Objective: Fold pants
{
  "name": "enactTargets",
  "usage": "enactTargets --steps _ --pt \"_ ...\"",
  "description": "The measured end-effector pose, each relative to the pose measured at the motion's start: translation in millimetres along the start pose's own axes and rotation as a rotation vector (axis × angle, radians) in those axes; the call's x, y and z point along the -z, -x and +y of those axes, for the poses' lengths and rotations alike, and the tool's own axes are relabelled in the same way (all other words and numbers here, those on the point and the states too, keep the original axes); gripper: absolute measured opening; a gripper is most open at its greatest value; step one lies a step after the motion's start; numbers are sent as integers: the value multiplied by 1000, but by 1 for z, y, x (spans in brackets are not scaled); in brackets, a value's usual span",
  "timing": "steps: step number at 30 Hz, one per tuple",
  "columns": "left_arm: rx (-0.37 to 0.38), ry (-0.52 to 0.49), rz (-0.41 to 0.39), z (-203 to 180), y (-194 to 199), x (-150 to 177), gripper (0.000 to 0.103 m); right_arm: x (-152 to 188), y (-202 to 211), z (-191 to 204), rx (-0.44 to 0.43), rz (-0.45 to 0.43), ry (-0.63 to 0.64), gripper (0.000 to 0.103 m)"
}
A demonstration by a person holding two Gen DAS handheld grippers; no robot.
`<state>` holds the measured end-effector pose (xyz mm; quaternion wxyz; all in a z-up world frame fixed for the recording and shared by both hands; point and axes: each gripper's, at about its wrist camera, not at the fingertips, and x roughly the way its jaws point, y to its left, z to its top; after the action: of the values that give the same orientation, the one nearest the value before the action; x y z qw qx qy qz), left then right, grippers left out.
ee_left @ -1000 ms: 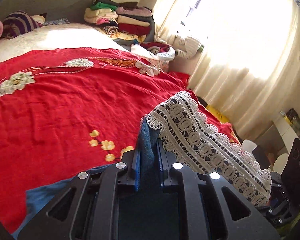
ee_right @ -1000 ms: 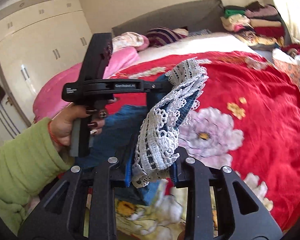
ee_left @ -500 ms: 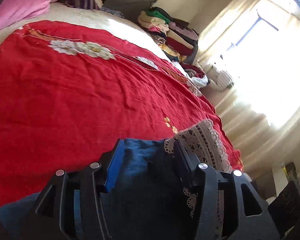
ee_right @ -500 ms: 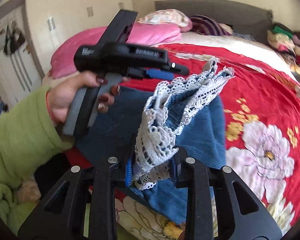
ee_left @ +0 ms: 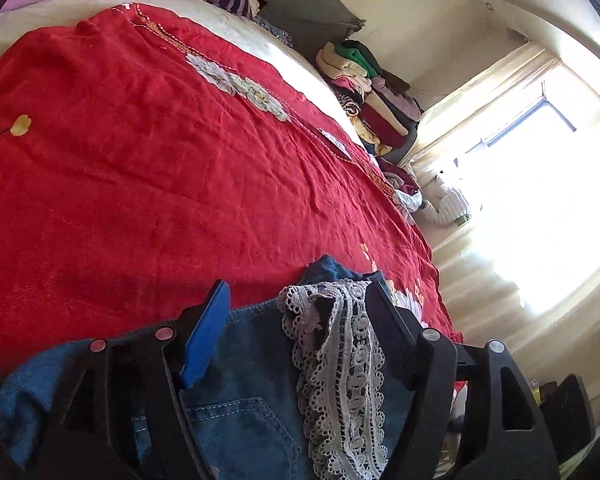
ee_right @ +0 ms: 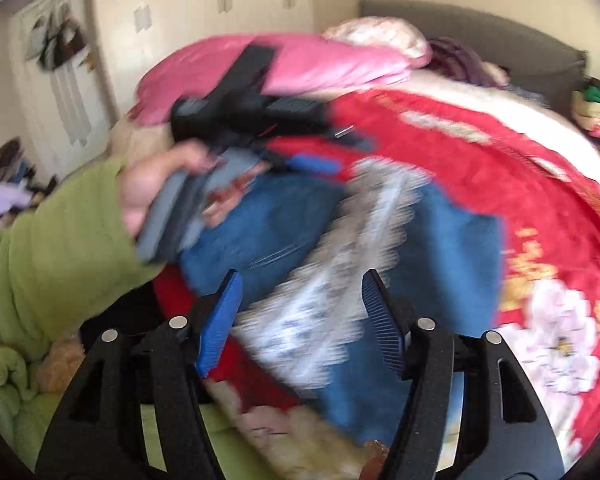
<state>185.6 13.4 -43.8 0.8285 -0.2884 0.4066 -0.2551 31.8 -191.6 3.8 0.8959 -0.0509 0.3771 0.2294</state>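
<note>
The blue denim pants [ee_left: 252, 412] with a white lace hem [ee_left: 340, 360] lie folded on the red bedspread [ee_left: 160, 180]. My left gripper [ee_left: 296, 320] is opening; denim and lace lie loose between its wide jaws, and the lace rests against the right-hand finger [ee_left: 384, 320]. In the blurred right wrist view, the right gripper [ee_right: 300, 316] is opening too. The lace hem [ee_right: 340, 280] streaks between its blue pads [ee_right: 220, 320] without being pressed, over the denim [ee_right: 452, 248]. A hand in a green sleeve [ee_right: 52, 240] holds the left gripper [ee_right: 332, 152] just beyond the pants.
A stack of folded clothes [ee_left: 372, 96] sits at the far corner of the bed by the curtained window [ee_left: 520, 200]. A pink duvet [ee_right: 320, 64] and pillows lie at the headboard. White wardrobe doors [ee_right: 180, 20] stand behind. Green fabric [ee_right: 4, 380] lies at the near edge.
Both grippers were shut on the lace-hemmed pants and carried them across and down onto the bed. Both jaws have now spread and the fabric lies loose between them.
</note>
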Motion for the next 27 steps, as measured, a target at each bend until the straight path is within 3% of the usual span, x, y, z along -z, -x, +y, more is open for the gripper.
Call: enactTargets --steps 5,11,12,13,14,16,19,20,21,22,25,27 --pt "9 17 37 4 -14 -3 70 -23 7 -76 114 -35 -92 57" --pt "27 30 84 2 -39 -5 70 -42 -34 -131 129 66 -98 57" --pt "32 28 87 0 -40 -5 64 -44 -45 -139 108 85 -110 57" --pt "45 25 97 -3 -44 -5 44 -45 -56 -147 97 101 -124 57" --pt "58 24 102 -6 -47 -4 33 -45 -66 -153 84 126 -144 57" --pt "43 3 104 -13 -49 -2 18 -41 -83 -162 74 166 -184 57" --pt "54 -37 80 -29 -42 -4 14 -31 -104 -174 6 217 -267 56" --pt "63 -60 66 -37 -36 -6 14 -27 -103 -175 -19 212 -289 49" --pt "70 -92 50 -47 -28 -8 14 -25 -99 -174 -55 192 -302 20" --pt "67 -123 41 -54 -22 -9 14 -24 -93 -173 -80 157 -309 12" --pt "-21 -227 17 -73 -5 -9 11 -23 -79 -174 -21 88 -322 10" --pt "-110 -210 36 -61 -7 -10 11 -20 -80 -170 31 92 -306 10"
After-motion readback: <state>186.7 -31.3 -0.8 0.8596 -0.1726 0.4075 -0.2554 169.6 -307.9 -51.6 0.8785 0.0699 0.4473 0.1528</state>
